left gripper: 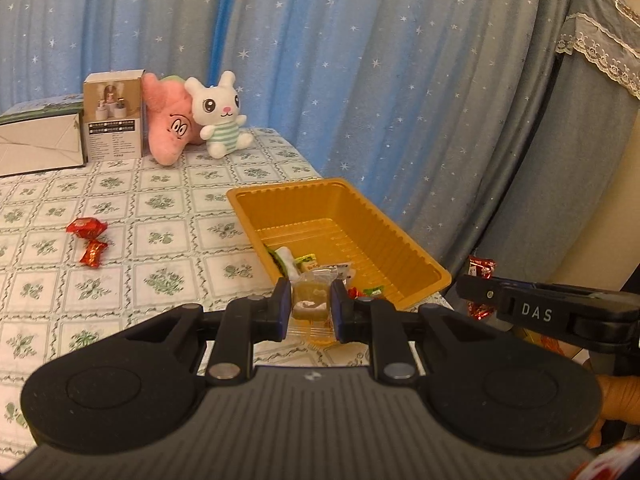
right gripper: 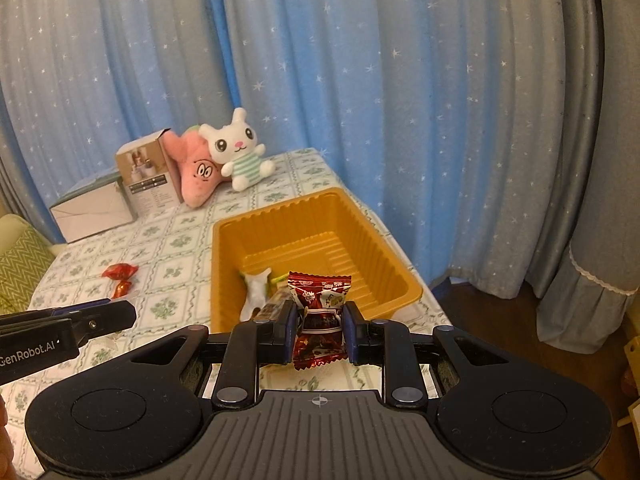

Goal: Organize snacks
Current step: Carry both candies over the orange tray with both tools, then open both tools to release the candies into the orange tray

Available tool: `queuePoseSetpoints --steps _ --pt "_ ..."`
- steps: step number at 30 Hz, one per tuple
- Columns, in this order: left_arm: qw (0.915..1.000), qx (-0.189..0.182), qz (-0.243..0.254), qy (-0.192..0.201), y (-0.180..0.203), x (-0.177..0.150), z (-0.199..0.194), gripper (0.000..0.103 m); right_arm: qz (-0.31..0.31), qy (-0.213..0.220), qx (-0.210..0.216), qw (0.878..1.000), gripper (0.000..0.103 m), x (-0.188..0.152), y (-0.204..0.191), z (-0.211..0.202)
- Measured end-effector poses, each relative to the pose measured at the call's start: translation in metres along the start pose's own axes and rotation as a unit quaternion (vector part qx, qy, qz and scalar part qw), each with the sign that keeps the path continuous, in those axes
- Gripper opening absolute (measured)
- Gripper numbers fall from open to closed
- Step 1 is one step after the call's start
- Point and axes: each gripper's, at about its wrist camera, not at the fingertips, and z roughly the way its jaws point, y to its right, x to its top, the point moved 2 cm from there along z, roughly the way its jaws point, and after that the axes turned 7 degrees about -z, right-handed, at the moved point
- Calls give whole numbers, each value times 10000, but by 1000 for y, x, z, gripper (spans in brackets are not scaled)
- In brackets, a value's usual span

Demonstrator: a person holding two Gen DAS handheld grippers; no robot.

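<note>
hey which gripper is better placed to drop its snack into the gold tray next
Left, though narrowly. The left gripper holds a clear jelly cup right at the gold tray near rim; the right gripper, holding a red packet, sits slightly short of it.

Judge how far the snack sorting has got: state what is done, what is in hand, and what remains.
Done: several wrapped snacks already lie in the near end of the gold plastic tray. In hand: the left gripper is shut on a clear-wrapped snack, and the right gripper is shut on a red snack packet; both are at the tray's near edge. Left: two red-wrapped candies still sit on the tablecloth.
</note>
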Motion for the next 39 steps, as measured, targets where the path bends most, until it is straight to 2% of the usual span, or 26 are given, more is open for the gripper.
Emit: queuePoseSetpoints --steps 10,19,39 --pt "9997 -121 132 -155 11 16 42 18 -120 -70 6 9999 25 15 16 27" --pt "9989 -170 245 -351 16 27 89 18 -204 -295 98 9993 25 26 24 68" --pt "9972 -258 30 -704 1 40 162 18 -112 -710 115 9973 25 34 39 139"
